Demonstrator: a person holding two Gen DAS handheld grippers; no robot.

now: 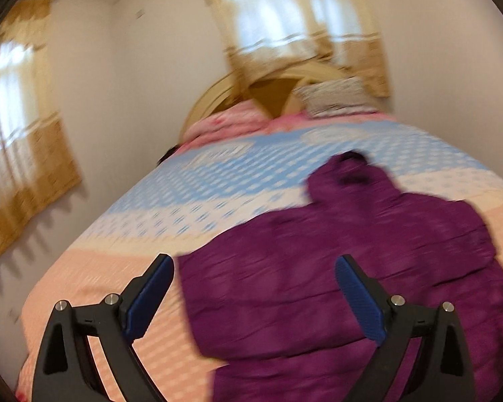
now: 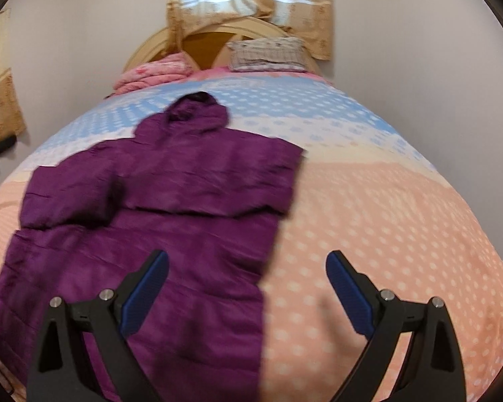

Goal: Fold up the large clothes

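With sleeves seemingly folded in, both the left gripper (image 1: pixel 255 296) and right gripper (image 2: pixel 248 293) hover, jaws spread (nothing held), over the purple hooded jacket (image 2: pixel 171 201), probably needing a hem pinch next.

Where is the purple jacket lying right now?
The purple jacket lies flat on the bedspread, left of centre in the right wrist view, hood toward the headboard.

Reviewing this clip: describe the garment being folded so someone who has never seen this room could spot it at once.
A large bed with a blue, white and peach dotted cover fills the room below a curtained window. Spread flat on it, hood toward the headboard, lies a purple hooded jacket. It is the only dark, solid-coloured item there; the pink blanket and patterned pillow sit up by the headboard.
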